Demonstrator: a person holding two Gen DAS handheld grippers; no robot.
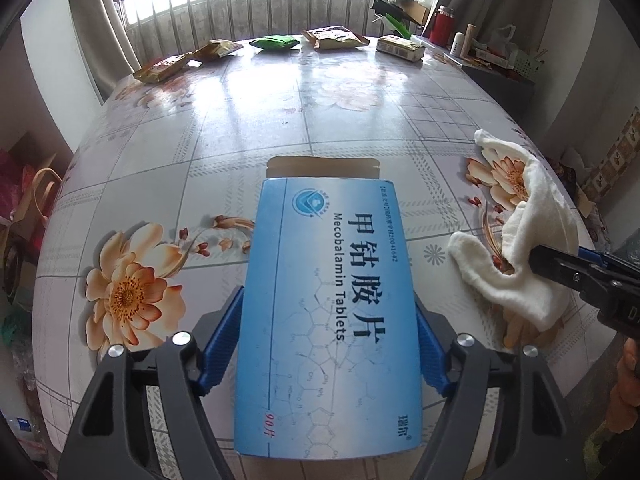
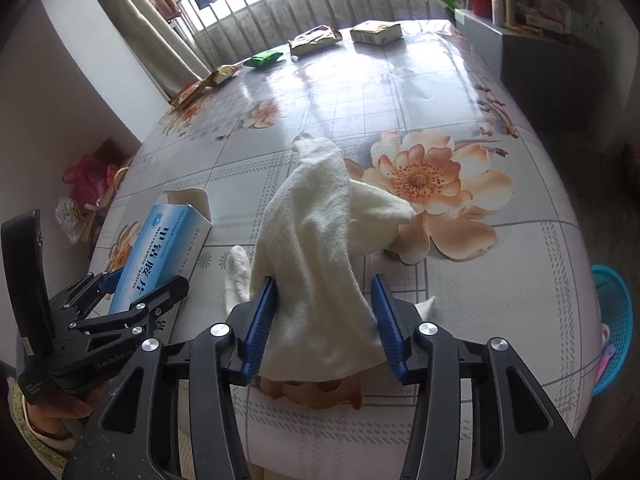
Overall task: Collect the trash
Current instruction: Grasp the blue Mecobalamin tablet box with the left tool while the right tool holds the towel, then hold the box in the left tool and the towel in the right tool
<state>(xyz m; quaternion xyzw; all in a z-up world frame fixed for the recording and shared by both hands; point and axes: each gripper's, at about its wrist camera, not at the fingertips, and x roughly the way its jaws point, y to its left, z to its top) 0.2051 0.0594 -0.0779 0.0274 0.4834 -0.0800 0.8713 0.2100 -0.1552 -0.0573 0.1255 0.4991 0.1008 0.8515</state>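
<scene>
A blue medicine box (image 1: 328, 320) with an open end flap lies between the blue pads of my left gripper (image 1: 329, 344), which press its two sides; it also shows in the right wrist view (image 2: 160, 252). A crumpled white cloth (image 2: 316, 264) lies on the flowered table (image 2: 440, 100), and my right gripper (image 2: 324, 324) straddles its near end with the jaws wide apart. The cloth (image 1: 516, 240) and the right gripper's fingers (image 1: 576, 272) show at the right of the left wrist view.
Several snack packets (image 1: 336, 38), a green pouch (image 1: 274, 43) and a small carton (image 1: 400, 48) lie along the far table edge. A turquoise basket (image 2: 612, 328) sits off the table's right side. A shelf with bottles (image 1: 496, 52) stands at the far right.
</scene>
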